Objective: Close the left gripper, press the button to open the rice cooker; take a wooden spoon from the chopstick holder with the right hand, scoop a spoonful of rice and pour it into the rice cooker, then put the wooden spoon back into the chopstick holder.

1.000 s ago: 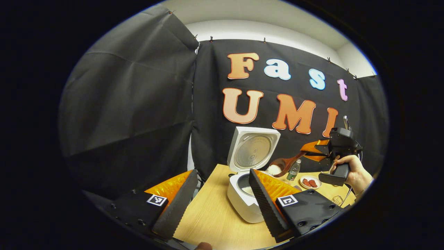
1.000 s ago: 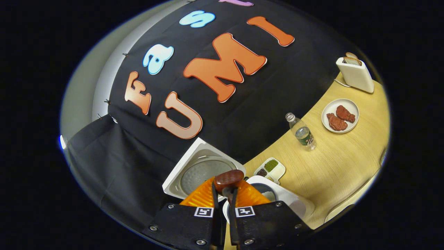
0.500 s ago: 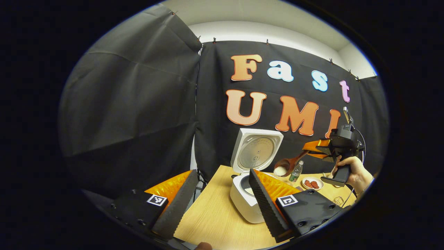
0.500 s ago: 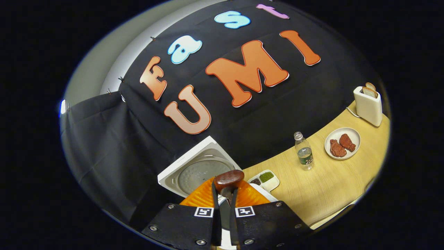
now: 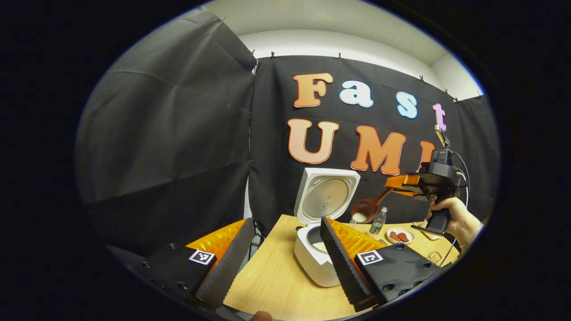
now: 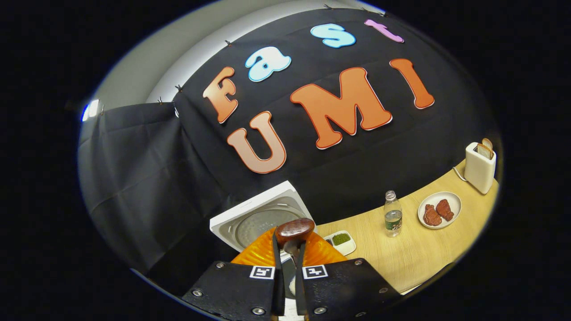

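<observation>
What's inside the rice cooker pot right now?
In the left gripper view the rice cooker stands open, lid up. A pale patch, probably rice, shows in the pot's bottom. The left gripper's finger covers the pot's right part. The wooden spoon tips rice above.

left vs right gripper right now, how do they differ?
The left gripper is open and holds nothing; the right gripper is shut on the wooden spoon. The left gripper sits low beside the rice cooker; the right gripper is raised, tipping the spoon's rice toward it.
</observation>
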The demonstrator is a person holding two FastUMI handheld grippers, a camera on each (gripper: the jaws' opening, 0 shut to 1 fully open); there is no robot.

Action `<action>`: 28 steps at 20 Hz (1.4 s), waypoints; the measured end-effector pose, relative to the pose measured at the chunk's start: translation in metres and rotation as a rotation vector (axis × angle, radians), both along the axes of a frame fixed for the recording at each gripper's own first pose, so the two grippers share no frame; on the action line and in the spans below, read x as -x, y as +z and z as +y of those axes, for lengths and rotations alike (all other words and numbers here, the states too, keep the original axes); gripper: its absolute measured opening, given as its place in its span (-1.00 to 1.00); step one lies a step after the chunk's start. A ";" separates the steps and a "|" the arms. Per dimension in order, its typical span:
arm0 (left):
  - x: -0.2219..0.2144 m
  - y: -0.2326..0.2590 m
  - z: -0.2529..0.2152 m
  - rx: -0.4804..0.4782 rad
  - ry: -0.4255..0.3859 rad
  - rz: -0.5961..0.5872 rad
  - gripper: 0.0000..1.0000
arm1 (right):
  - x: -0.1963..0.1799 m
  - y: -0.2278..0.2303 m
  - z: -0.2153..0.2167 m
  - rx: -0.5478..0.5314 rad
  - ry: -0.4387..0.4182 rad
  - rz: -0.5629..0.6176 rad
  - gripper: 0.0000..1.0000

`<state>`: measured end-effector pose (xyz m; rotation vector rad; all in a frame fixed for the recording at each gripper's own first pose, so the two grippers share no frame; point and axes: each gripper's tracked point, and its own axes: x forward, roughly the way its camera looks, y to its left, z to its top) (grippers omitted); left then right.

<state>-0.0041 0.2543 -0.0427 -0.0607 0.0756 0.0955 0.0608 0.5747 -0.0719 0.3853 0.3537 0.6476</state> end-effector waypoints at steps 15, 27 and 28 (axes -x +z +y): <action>0.006 0.002 0.017 0.007 0.023 -0.008 1.00 | 0.019 0.001 0.024 0.223 0.109 -0.230 -0.83; -0.005 0.014 0.015 -0.026 0.058 -0.041 1.00 | 0.020 -0.016 0.007 0.152 0.137 -0.120 -0.82; -0.006 0.016 0.013 -0.035 0.056 -0.049 1.00 | 0.017 -0.013 -0.006 0.126 0.121 -0.095 -0.82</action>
